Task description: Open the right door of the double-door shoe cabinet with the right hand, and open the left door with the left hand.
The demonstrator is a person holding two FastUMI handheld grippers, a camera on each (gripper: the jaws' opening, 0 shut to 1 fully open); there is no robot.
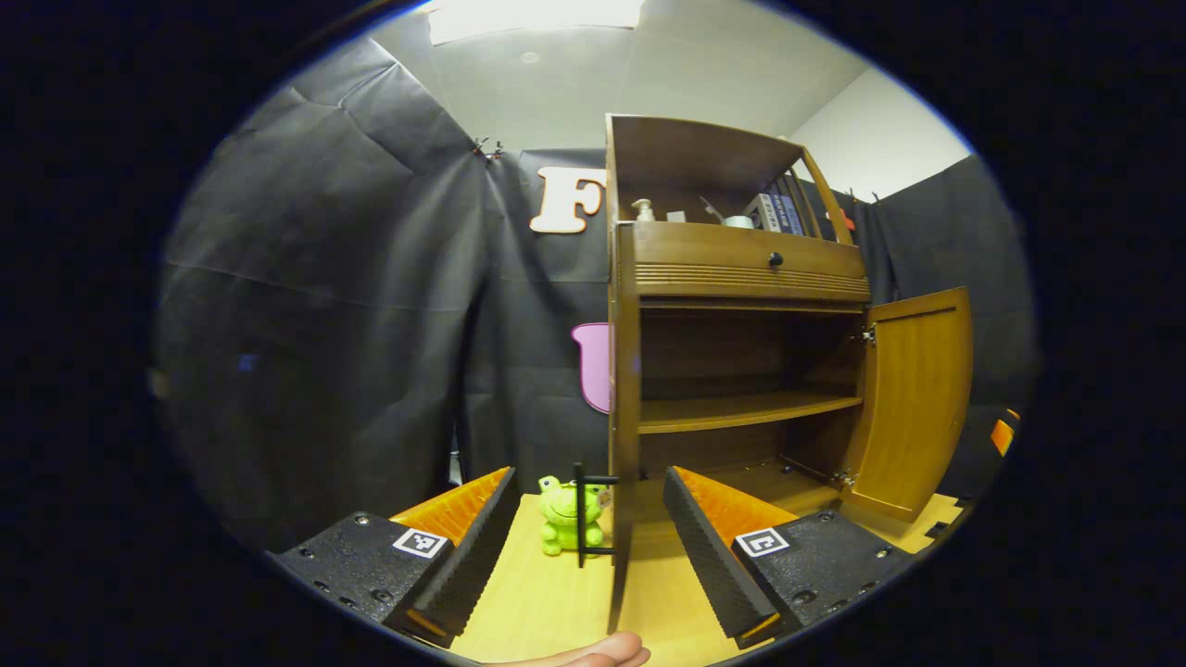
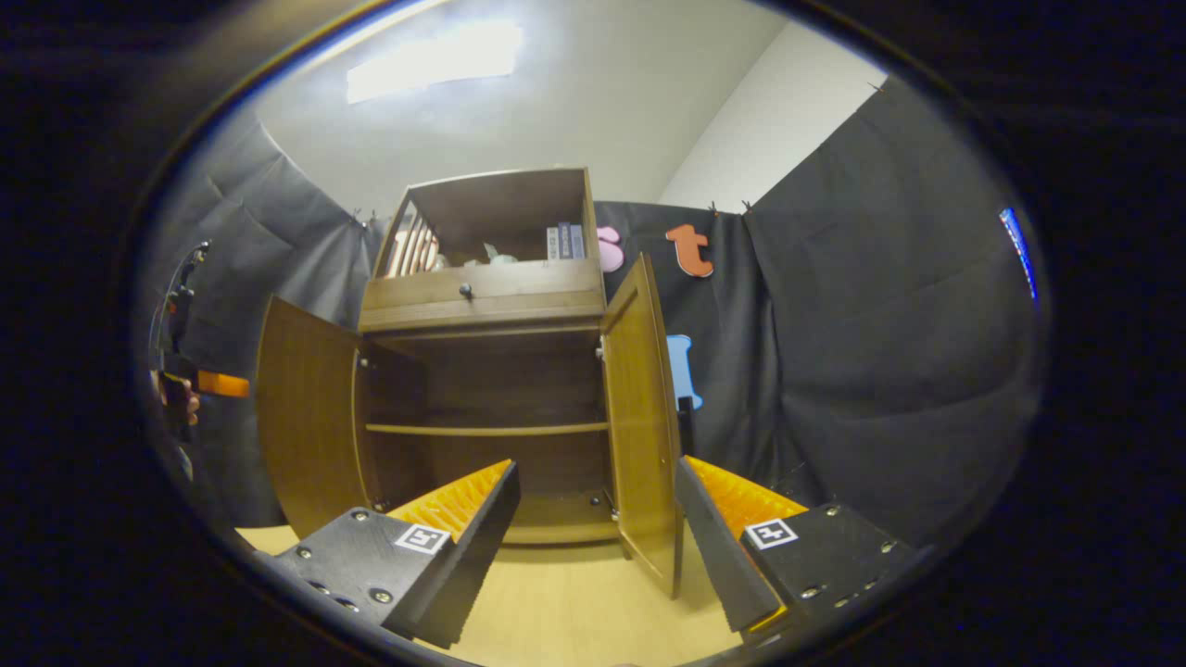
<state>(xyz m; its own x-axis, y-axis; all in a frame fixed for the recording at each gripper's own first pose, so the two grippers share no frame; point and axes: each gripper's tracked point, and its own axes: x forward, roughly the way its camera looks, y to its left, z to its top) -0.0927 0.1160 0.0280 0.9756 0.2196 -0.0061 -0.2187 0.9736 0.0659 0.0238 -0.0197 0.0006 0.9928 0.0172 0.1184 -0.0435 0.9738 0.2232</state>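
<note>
The wooden shoe cabinet (image 1: 741, 269) stands with both doors swung out and its shelves bare. In the left gripper view the left door (image 1: 619, 445) is edge-on, its black handle (image 1: 586, 514) facing left. My left gripper (image 1: 588, 472) is open, with that door edge and handle between its spread fingers, touching neither. In the right gripper view the right door (image 2: 644, 417) hangs open, and its lower edge sits between the fingers of my open right gripper (image 2: 597, 463). The left door (image 2: 306, 417) is open at the left there.
A green frog toy (image 1: 561, 519) sits on the light wooden table (image 1: 547, 602) just left of the left door. Bottles and books (image 1: 774, 215) fill the cabinet's top shelf. A person's fingertip (image 1: 593, 653) shows at the bottom. The other gripper (image 2: 199, 380) and a hand are at the far left.
</note>
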